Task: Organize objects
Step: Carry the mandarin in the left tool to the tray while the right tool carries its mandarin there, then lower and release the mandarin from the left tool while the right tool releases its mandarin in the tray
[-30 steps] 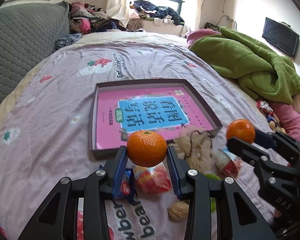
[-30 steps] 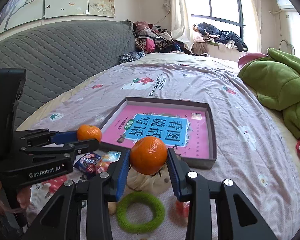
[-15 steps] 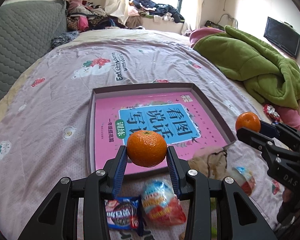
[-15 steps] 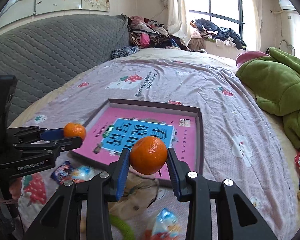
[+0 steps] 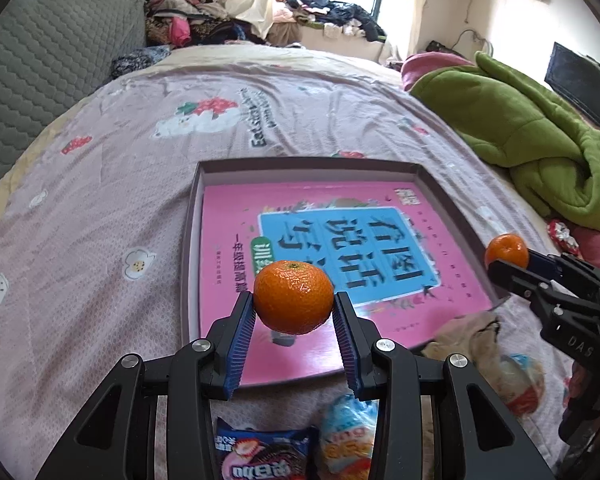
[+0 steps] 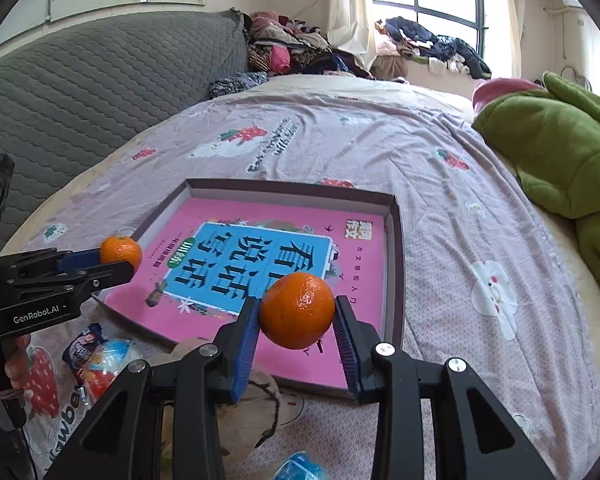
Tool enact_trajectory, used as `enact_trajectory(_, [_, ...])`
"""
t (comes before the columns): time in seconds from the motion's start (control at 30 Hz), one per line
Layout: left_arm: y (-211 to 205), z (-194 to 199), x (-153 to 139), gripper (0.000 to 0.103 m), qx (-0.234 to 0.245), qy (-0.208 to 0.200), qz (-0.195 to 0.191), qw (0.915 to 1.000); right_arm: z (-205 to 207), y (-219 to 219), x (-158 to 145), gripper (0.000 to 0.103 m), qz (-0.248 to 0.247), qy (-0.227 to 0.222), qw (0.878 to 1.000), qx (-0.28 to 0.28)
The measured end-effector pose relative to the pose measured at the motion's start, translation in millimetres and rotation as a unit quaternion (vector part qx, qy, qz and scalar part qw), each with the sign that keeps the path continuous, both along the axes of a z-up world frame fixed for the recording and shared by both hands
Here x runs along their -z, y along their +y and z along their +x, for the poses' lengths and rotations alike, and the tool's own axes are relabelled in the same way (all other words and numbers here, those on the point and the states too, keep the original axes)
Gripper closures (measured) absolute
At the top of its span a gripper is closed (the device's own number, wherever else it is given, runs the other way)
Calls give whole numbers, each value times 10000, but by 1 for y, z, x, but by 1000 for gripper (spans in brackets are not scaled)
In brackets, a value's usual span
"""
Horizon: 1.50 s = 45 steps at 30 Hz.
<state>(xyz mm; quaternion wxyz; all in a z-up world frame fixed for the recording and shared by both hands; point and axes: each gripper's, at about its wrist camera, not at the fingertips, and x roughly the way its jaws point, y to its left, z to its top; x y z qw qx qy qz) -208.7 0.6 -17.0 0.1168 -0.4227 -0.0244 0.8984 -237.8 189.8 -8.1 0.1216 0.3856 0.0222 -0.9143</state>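
Note:
My left gripper is shut on an orange mandarin, held above the near left part of a shallow grey-brown tray with a pink and blue book lying in it. My right gripper is shut on a second mandarin, held above the tray's near right part. Each gripper also shows in the other view, with its mandarin: the right one at the tray's right edge, the left one at the tray's left corner.
The tray lies on a mauve printed bedspread. Snack packets, wrapped toy eggs and a beige cloth lie near the front. A green blanket is heaped at the right. A grey quilted headboard stands left.
Both grippers have moved forward with their mandarins, from above the snack pile to above the tray's near part. The green ring and walnut have dropped out of view.

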Motion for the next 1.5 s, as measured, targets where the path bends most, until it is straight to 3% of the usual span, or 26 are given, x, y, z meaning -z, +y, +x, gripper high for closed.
enact_trajectory(0.83, [7, -8, 36, 62, 80, -416, -310, 9986, -26, 20, 51, 65, -8, -920, 9954, 266])
enact_trajectory(1.5, [4, -9, 33, 61, 20, -470, -304, 9984, -25, 19, 41, 65, 43, -840, 9959, 338])
